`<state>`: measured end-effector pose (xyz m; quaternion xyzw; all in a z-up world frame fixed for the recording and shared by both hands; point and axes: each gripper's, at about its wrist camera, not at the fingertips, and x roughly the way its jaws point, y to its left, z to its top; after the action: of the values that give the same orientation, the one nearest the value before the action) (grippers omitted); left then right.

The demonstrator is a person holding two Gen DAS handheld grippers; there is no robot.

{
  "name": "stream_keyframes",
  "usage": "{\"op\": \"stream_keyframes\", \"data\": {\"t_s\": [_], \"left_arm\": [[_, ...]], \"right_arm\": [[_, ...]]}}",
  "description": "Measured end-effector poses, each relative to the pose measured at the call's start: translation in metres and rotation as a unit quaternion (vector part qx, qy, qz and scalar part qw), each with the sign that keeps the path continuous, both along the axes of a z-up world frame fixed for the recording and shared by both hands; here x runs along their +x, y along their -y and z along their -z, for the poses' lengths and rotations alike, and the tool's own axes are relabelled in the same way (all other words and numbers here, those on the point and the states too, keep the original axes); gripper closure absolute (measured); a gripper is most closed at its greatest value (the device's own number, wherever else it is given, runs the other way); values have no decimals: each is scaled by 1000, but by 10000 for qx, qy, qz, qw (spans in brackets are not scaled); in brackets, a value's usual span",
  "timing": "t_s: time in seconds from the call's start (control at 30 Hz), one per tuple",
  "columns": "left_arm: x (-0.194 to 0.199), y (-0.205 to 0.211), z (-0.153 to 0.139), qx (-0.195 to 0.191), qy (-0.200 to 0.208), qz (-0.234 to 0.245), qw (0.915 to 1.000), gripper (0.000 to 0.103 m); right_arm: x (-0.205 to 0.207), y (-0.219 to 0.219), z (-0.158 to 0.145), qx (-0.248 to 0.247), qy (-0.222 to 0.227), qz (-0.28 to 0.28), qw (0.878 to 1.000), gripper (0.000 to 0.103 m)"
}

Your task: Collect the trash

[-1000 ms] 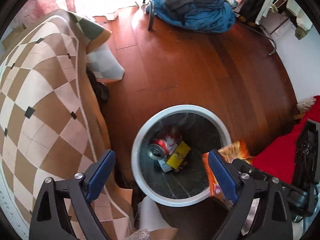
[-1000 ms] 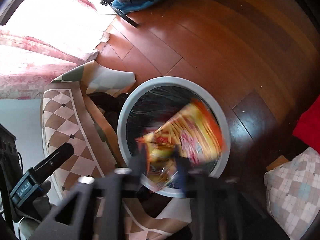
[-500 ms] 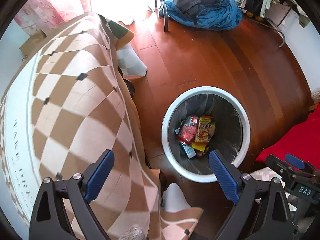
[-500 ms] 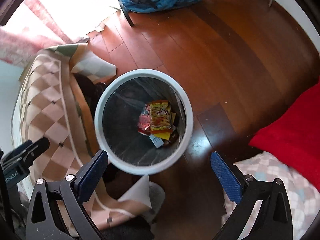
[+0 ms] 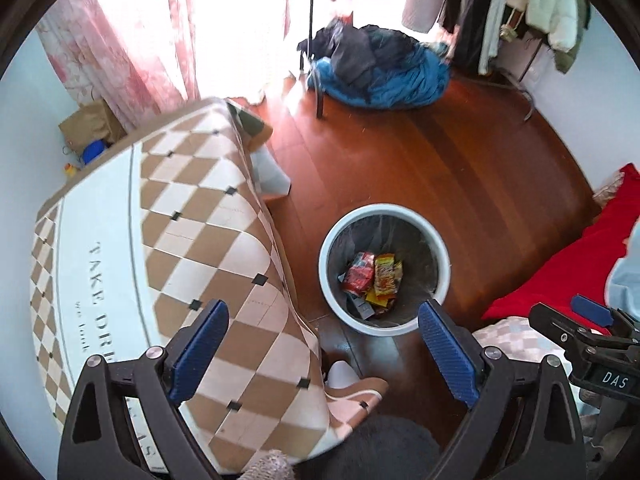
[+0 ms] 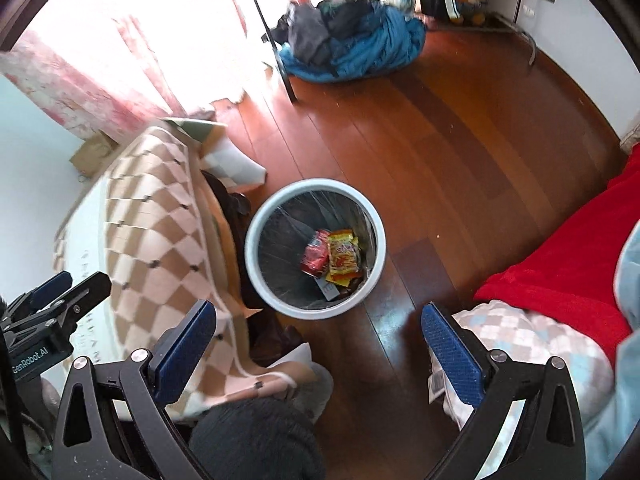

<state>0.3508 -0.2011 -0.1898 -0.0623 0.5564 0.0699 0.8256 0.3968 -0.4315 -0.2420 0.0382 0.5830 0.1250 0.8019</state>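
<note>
Left claw (image 5: pixel 322 344) spread wide, nothing between the blue pads. Right claw (image 6: pixel 318 344) likewise apart and empty; a second ago clamped on an orange-yellow snack wrapper over the bin, half a second ago already released.

Just below and ahead: white round waste bin (image 6: pixel 256 264) with dark liner, standing on the wooden floor (image 6: pixel 460 152), close beside the draped edge of the checkered tablecloth (image 5: pixel 208 216) covering the desk. Inside the bin, near the bottom: the orange-yellow snack wrapper (image 6: pixel 342 256) lying flat, touching a red wrapper (image 6: pixel 316 256) to its side, with other small scraps partly hidden beneath. Same pile visible from the left wrist view (image 5: pixel 374 280).

Both views now higher and further back from the bin than a second ago; more of the room in sight. Judgement: drop completed, both claws free for the next item.

Desk top, where visible, showing no loose litter; much of it out of frame. Red blanket (image 6: pixel 560 264) to the right. Further off: heap of blue and dark clothing (image 6: pixel 352 40) on the floor by a stand, pink curtain (image 5: pixel 120 40) at the bright window. No further trash identifiable on the open floor.
</note>
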Motion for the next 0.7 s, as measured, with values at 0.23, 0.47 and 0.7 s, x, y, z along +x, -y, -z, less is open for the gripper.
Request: {"op": "stream_keyframes", "data": {"t_s": [0.23, 0.47, 0.7], "left_arm": [[-40, 3, -60, -325, 316, 218, 9987, 6], [-70, 0, -105, -644, 435, 352, 9964, 6], [-90, -1, -136, -925, 478, 547, 9931, 6]], "right_arm": [[-46, 5, -73, 322, 324, -116, 9989, 0], [-82, 3, -131, 707, 438, -363, 9959, 0], [-104, -5, -168, 962, 410, -650, 9924, 0]]}}
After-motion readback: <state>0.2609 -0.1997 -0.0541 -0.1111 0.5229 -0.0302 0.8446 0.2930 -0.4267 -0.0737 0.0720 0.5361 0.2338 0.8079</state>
